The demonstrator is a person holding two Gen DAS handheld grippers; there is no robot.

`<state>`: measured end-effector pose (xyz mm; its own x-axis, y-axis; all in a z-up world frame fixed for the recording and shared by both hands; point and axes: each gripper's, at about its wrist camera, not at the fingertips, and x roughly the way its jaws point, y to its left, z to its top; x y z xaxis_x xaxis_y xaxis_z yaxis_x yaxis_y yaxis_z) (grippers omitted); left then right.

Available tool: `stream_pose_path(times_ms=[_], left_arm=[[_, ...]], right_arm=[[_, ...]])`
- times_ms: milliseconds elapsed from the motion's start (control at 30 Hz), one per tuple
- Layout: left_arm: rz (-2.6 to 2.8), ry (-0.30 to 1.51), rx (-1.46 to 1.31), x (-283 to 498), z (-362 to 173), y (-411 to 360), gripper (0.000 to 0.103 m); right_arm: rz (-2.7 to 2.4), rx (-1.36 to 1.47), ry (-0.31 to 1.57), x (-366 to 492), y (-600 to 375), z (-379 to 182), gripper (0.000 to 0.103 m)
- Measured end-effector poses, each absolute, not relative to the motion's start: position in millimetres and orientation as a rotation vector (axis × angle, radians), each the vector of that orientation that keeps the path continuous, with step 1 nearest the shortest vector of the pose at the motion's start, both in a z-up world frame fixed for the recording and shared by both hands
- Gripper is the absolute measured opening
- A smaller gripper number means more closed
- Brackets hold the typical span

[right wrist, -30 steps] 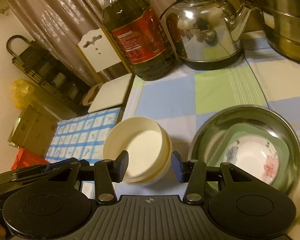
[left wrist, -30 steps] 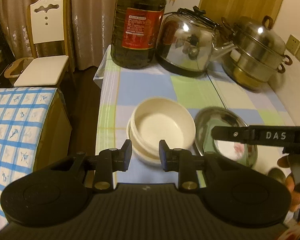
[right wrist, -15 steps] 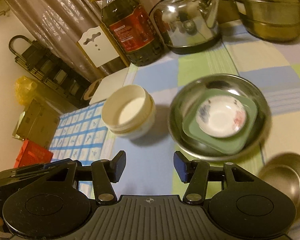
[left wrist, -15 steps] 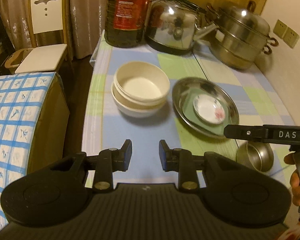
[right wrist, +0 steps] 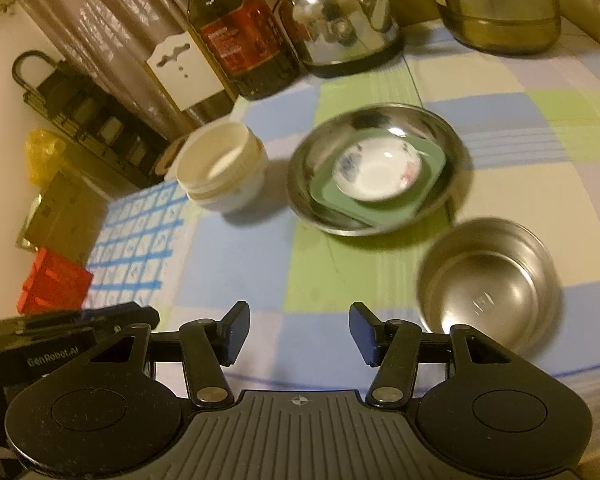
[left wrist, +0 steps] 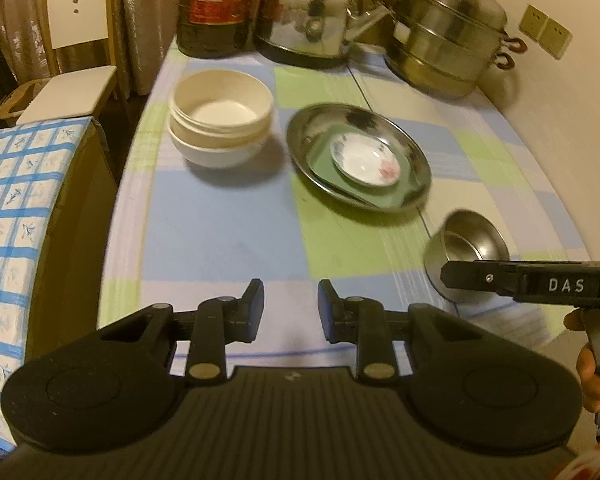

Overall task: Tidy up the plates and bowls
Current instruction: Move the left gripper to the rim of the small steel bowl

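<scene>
Stacked cream bowls [left wrist: 220, 120] stand at the table's left; they also show in the right wrist view [right wrist: 222, 166]. Beside them a steel plate [left wrist: 414, 152] holds a green square dish [left wrist: 320, 156] and a white flowered saucer [left wrist: 364, 158]; the steel plate shows again in the right wrist view [right wrist: 456, 160]. A small steel bowl [right wrist: 488, 284] sits near the front right, partly hidden by the right gripper's body in the left wrist view [left wrist: 470, 238]. My left gripper [left wrist: 291, 308] is open and empty above the table's front. My right gripper [right wrist: 299, 332] is open and empty, left of the steel bowl.
An oil bottle [left wrist: 216, 4], a steel kettle [left wrist: 312, 16] and a stacked steamer pot [left wrist: 444, 40] stand along the back. The wall [left wrist: 560, 120] is close on the right. A chair [left wrist: 72, 44] and a blue-checked surface [left wrist: 12, 208] lie left of the table.
Both grippers have pulled back from the cream bowls toward the table's front. The small steel bowl has come into view. Both stay open and empty.
</scene>
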<state>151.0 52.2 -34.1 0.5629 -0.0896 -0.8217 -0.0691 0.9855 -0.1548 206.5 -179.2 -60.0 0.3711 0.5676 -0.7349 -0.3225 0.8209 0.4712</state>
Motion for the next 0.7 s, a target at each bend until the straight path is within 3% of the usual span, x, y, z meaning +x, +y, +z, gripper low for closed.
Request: stream_pose_path(times_ms=[700], left_arm=[[-0.144, 1.012, -0.094, 155, -60, -46, 0.026]], right_arm=[[0.399, 0.252, 1.098, 176, -282, -83, 0.056]])
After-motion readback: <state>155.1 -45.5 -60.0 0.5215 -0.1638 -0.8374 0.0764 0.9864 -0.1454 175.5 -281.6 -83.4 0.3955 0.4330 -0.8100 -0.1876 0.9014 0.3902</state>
